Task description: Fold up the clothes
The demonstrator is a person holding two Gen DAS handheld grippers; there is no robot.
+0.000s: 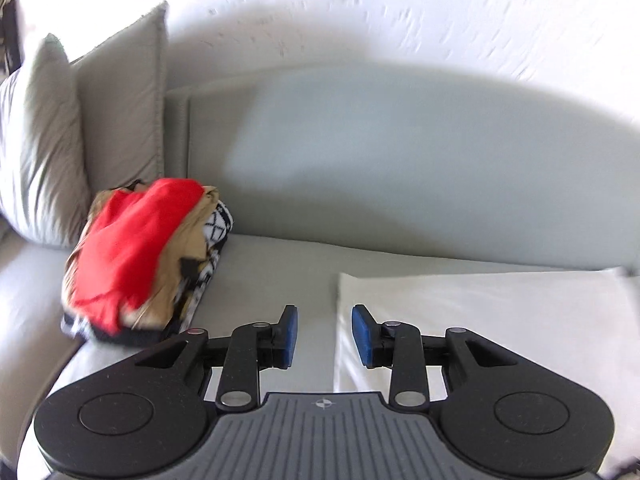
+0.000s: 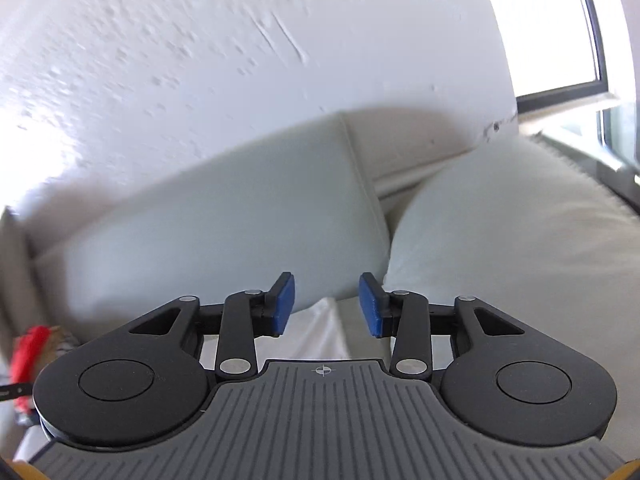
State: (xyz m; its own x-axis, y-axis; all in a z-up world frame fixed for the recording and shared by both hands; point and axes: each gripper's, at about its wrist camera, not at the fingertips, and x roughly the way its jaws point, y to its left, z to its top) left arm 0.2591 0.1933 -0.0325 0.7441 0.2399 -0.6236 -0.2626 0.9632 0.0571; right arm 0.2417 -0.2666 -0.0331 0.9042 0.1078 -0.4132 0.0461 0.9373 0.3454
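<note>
the left gripper [image 1: 324,334] is held above the seat of a pale grey sofa [image 1: 280,264]. its two blue-padded fingers [image 1: 291,330] are spread well apart, and nothing is held between them. a flat white cloth [image 1: 480,320] is spread on the seat ahead of and to the right of this gripper; its left edge runs between the two fingertips as seen from the left wrist camera, so that the right finger is over the cloth and the left finger is over bare seat. whether the fingers touch the cloth cannot be told.

a pile of clothes [image 1: 144,256] is stacked on the seat to the left of the left gripper, well apart from its fingers. a red garment [image 1: 132,240] lies on top, tan fabric is seen beneath it, and a black-and-white patterned piece [image 1: 212,256] lies at the bottom. two grey cushions [image 1: 40,140] stand behind the pile against the sofa arm.

the right gripper [image 2: 327,306] is likewise wide open and empty. it is pointed at the sofa back cushions [image 2: 240,220]. a strip of the white cloth [image 2: 320,336] is seen directly below the gap between its fingers. the pile of clothes [image 2: 32,348] appears, blurred, at the far left edge of the right wrist view. a window [image 2: 560,32] is seen at the upper right.
</note>
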